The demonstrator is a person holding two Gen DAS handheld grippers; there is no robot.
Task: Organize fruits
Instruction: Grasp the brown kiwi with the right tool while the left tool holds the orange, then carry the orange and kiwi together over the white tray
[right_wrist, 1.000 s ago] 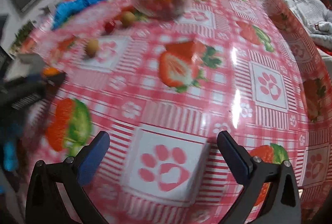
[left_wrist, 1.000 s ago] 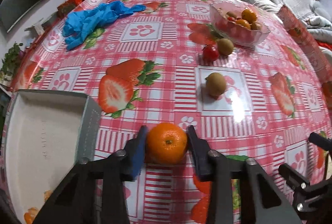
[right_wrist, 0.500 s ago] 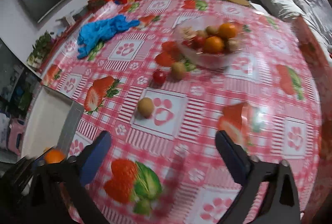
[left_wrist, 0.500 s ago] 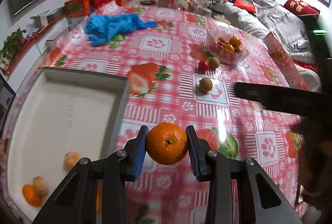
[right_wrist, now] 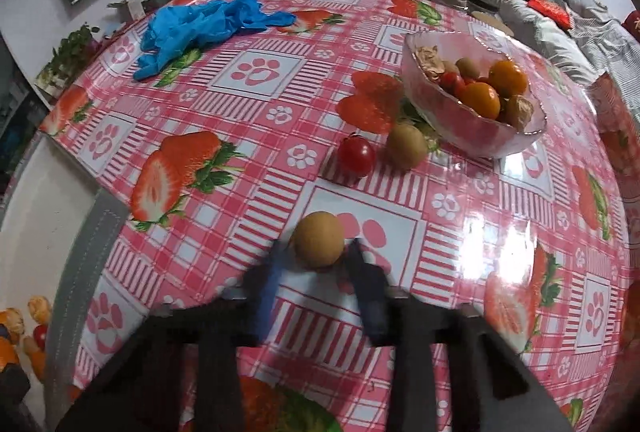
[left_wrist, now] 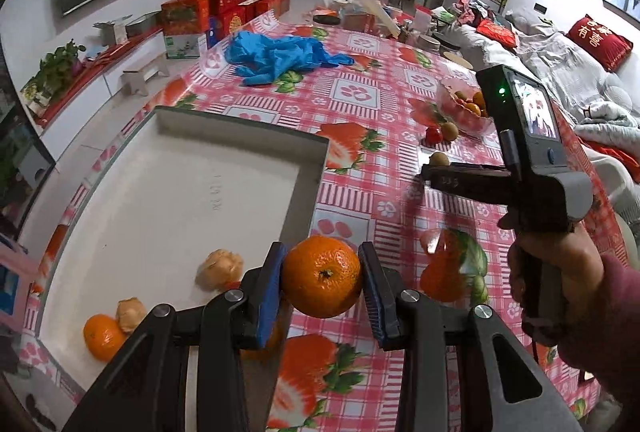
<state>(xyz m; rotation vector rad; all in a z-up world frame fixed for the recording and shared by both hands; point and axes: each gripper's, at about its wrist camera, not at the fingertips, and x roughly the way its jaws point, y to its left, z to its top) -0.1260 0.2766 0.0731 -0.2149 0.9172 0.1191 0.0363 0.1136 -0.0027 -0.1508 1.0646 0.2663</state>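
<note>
Two wrist fisheyes, steeply downward, sharing the tablecloth [left_wrist: 360,103].

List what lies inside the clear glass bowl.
In the clear glass bowl: two orange mandarins, a kiwi, red tomatoes, tan peeled pieces. Anything beneath them is hidden.

So the bench [right_wrist: 256,71] has a pink checked cloth with strawberry and paw prints. Sitting on it: a white tray [left_wrist: 168,191] at about 8 o'clock, a blue glove pile [right_wrist: 200,27] at 11, a glass fruit bowl [right_wrist: 472,127] at 2, and near the middle a cherry tomato [right_wrist: 356,155] just beside a kiwi [right_wrist: 406,145], plus another kiwi [right_wrist: 319,240] at 6.
</note>
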